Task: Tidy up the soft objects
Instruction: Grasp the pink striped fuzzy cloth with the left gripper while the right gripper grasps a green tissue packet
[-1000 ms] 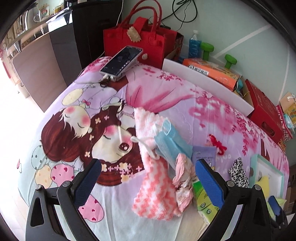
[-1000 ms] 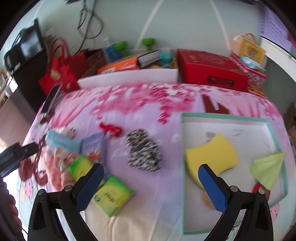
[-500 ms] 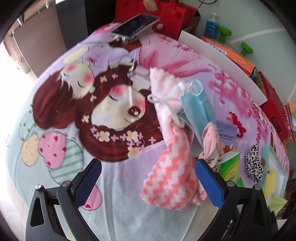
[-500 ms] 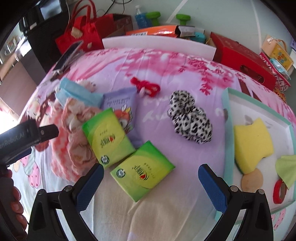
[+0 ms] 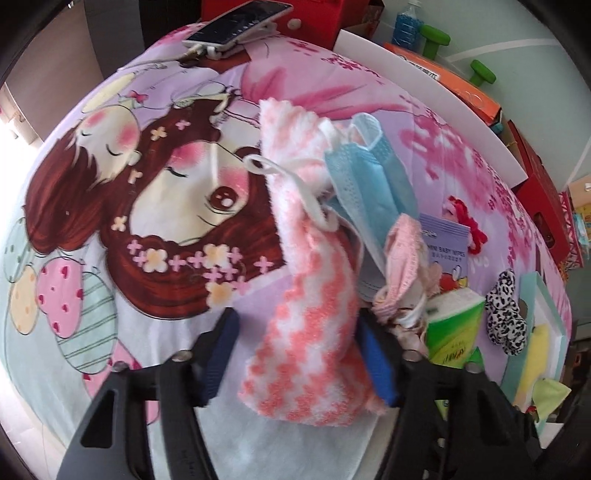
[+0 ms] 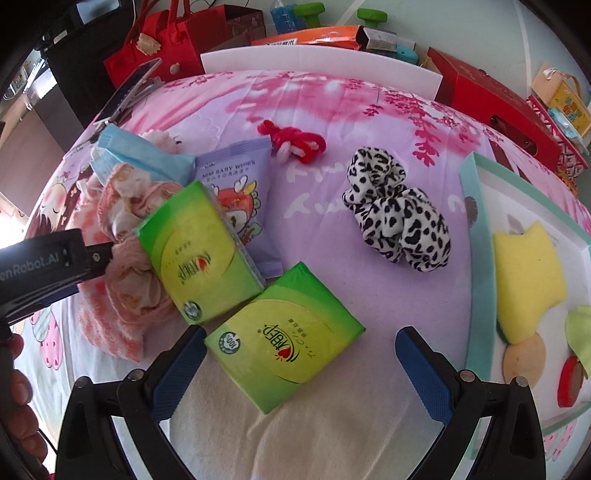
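Note:
A pink-and-white fluffy towel [image 5: 314, 295] lies on the cartoon bedsheet [image 5: 110, 206], with a blue face mask [image 5: 369, 177] and a pink cloth [image 5: 402, 258] against its right side. My left gripper [image 5: 299, 354] points down over the towel's near end. Its jaws are closing: the towel is between them, the right pad at its edge, the left pad still apart from it. My right gripper [image 6: 301, 369] stands open just above the nearer of two green tissue packs [image 6: 284, 336]. The other pack [image 6: 195, 251] leans on a purple wipes packet [image 6: 240, 184].
A leopard-print scrunchie [image 6: 395, 218] and a red yarn knot [image 6: 295, 142] lie further back. A teal-rimmed tray [image 6: 476, 221] at the right holds a yellow sponge [image 6: 524, 273]. A phone [image 5: 236, 26], red bag and boxes line the far edge.
Both grippers have sunk toward the bed. The left jaws have narrowed around the towel's near end. The right gripper has come over the green tissue packs, still wide.

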The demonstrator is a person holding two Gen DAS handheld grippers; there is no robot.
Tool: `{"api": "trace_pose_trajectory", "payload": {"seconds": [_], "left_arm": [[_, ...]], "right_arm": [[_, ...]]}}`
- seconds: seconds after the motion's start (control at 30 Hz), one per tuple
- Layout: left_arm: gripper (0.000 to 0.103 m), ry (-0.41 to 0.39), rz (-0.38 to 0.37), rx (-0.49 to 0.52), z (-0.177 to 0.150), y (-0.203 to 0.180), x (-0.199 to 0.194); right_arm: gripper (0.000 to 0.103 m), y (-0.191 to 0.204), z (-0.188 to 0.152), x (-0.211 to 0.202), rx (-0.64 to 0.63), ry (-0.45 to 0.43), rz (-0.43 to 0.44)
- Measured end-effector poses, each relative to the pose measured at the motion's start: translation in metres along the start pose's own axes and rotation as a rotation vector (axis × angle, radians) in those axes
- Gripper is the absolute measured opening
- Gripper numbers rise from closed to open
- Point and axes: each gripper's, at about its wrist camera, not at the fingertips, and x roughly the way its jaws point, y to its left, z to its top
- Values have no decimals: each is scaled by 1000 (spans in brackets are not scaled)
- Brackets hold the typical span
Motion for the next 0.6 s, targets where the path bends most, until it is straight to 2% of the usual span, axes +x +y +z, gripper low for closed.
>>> {"api": "trace_pose_trajectory", "payload": {"seconds": [0.13,0.2,0.37,0.43,0.6], "left_arm": [[48,6,-17,4,3,-7,4],[37,8,-37,-5,6,-10,6],[21,-14,-71,-11,7,-10,-1],[18,-22,-81,-11,7,-8,-5],[12,-56,-115,-11,5,-3,-20]], "right_arm": [[103,1,-1,7,-14,13,-13],[100,1,-1,5,-17,3,-8],[84,3,-3,2,-24,-9,9],[81,1,-2,0,-22,-15,16],[81,0,0,-3,-19,-16,23]]}}
